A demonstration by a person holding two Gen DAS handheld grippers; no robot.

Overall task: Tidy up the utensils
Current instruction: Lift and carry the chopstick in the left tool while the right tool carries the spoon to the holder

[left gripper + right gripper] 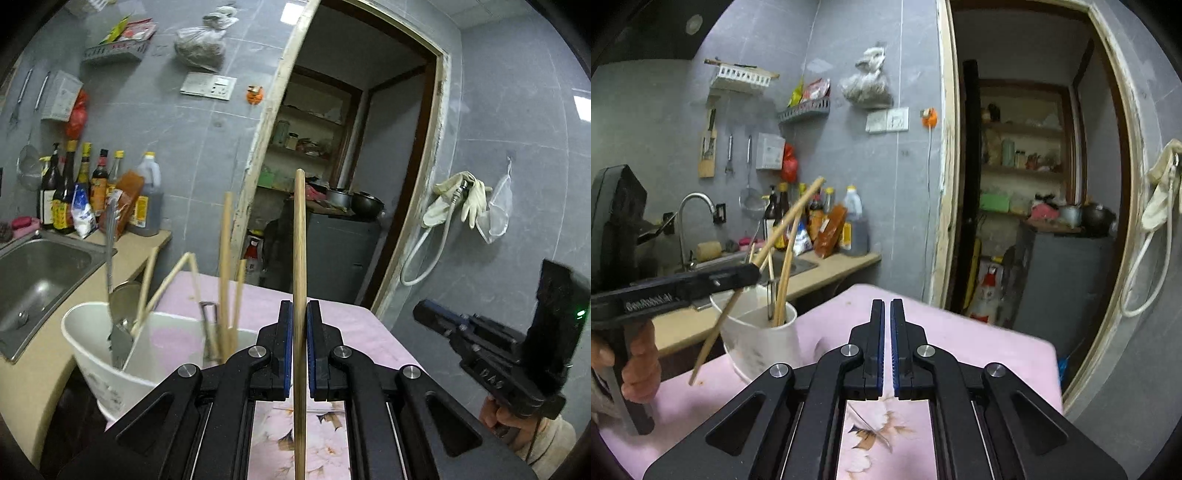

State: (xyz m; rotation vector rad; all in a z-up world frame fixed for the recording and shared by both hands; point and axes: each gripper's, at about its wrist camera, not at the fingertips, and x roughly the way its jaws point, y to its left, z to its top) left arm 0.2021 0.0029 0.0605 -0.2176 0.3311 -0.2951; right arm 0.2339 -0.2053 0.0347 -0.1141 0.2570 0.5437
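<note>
Step in hand: one long pale wooden chopstick [300, 258] is carried in the left claw [299, 325] above the pink flowered cloth on the worktop [354, 325], on its way to the white plastic utensil bucket [107, 373] (my reading from how things lie, since the bucket already holds the others).
Left claw: clenched on the chopstick, blue pads pressing its shaft from both sides at about mid-length.
Right claw [887, 325]: clenched on nothing, its blue pads nearly meeting with only the cloth visible behind them; it hangs over the worktop, to the right of the bucket.
Where the chopstick is: in the air, clear of the cloth and of the bucket, which stands just to its left at the worktop's edge, near the steel sink [40, 273].
Its long axis: in the left wrist view it runs straight up and down between the pads; in the right wrist view the same chopstick [757, 277] slants, upper end up and to the right, lower end down toward the cloth.
Bucket contents: several more wooden chopsticks [225, 266] and a metal ladle [110, 266], standing and leaning.
Next move calls for: bringing the lower tip over the bucket's rim, then letting go so it drops in among the others (the leaning sticks leave the near side freer, I judge).
</note>
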